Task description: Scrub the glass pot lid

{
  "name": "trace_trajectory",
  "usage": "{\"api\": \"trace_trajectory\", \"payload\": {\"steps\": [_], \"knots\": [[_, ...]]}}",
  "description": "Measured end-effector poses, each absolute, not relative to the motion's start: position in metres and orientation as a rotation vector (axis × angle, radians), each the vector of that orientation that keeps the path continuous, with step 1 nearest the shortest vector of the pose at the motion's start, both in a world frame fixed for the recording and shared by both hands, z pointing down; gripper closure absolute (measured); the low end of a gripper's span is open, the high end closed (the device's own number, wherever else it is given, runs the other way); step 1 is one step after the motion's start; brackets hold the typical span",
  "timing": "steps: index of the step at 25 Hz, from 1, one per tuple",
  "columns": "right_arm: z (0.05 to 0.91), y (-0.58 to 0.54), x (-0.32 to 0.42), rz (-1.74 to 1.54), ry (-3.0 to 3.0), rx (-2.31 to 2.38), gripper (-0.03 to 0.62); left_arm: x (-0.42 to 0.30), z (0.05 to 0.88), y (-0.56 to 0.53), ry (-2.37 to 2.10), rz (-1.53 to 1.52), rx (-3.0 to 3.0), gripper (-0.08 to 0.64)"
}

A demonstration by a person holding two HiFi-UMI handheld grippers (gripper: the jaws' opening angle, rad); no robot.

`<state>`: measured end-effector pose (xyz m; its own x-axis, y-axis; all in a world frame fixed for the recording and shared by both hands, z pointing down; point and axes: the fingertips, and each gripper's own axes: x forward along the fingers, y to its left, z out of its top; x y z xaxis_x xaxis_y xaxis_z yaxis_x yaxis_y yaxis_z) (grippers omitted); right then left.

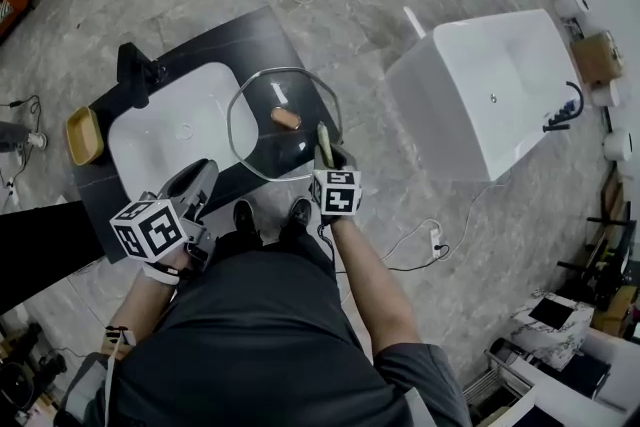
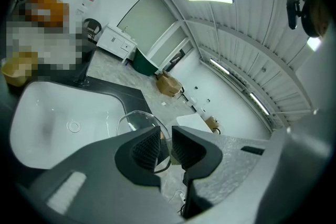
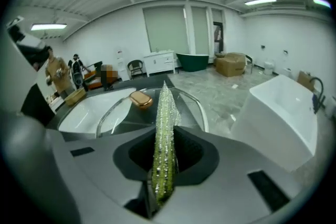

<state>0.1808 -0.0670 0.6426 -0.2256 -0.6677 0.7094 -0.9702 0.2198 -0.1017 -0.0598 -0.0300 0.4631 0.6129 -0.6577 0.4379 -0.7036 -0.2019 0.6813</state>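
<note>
We judge the glass pot lid (image 1: 255,130) rigid, slippery, breakable; steady it by its knob (image 1: 286,118). The right gripper (image 1: 326,150) pinches a green scouring pad (image 3: 164,113); the left gripper (image 2: 165,147) stands narrowly parted, empty.

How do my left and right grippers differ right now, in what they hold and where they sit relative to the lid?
The right gripper is shut on a green sponge, held edge-up; the left gripper holds nothing, its jaws a narrow gap apart. The right gripper sits at the glass lid's near rim; the left gripper is off the lid's side, by the white sink. Both point toward the lid.
</note>
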Motion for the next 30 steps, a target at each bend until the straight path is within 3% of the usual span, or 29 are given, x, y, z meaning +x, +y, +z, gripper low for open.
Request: {"api": "trace_trajectory", "payload": {"steps": [5,17,24,30], "knots": [[0.66,-0.043,0.131,0.57,-1.99,1.3,0.528,-0.072,0.467,-0.025,-1.107,0.043,1.88,0.489],[0.665,-0.04,0.052,0.539,-2.085,1.133,0.528,-0.089,0.475,-0.021,-1.107,0.028,1.858,0.489],[0.668,-0.011,-0.018,0.408,-2.139,0.728,0.528,-0.092,0.474,-0.018,-1.09,-0.016,1.835,0.489],[0.612,-0.05,-0.036,0.412,-2.301,0.779,0.528,-0.116,0.477,-0.016,-1.136,-0.081,1.783,0.489]]}}
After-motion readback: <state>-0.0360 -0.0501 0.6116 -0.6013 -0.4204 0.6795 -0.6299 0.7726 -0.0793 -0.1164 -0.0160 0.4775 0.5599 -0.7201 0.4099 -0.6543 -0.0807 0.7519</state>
